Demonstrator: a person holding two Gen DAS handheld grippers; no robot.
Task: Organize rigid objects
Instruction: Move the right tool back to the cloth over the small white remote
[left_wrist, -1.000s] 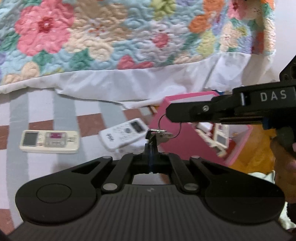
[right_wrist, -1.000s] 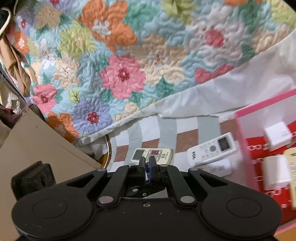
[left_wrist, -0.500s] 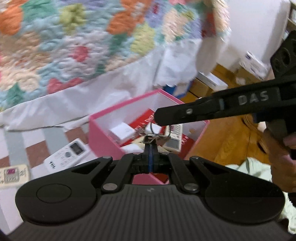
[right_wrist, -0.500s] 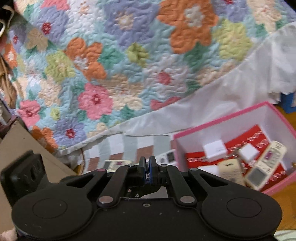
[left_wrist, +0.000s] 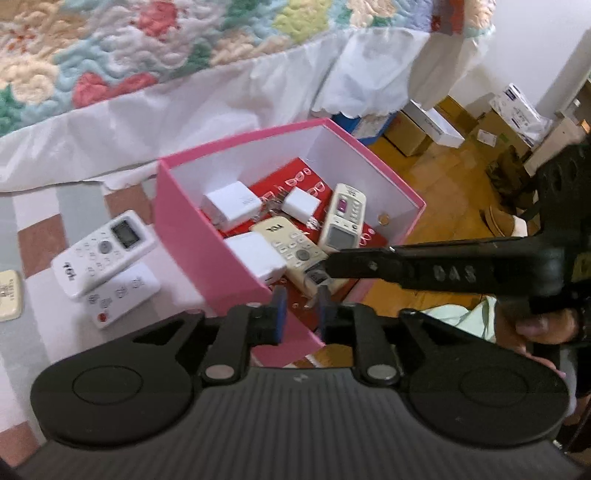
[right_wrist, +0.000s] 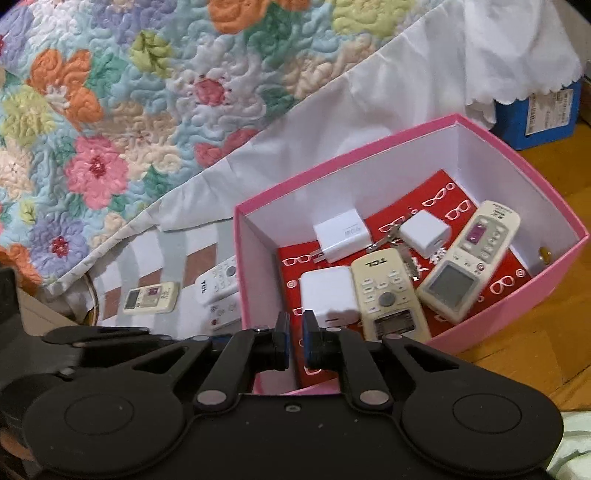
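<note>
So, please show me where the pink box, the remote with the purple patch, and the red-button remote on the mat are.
pink box (right_wrist: 399, 137): right wrist view, far rim.
purple-patch remote (right_wrist: 469, 258): right wrist view, middle of body.
red-button remote (left_wrist: 123, 295): left wrist view, middle of face.

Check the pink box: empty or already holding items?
Holding items. The pink box has no lid on and contains two cream remotes and three white chargers on red paper.

Floral quilt (right_wrist: 129, 110), blue box (right_wrist: 539, 114) on wooden floor (left_wrist: 436, 177)
</note>
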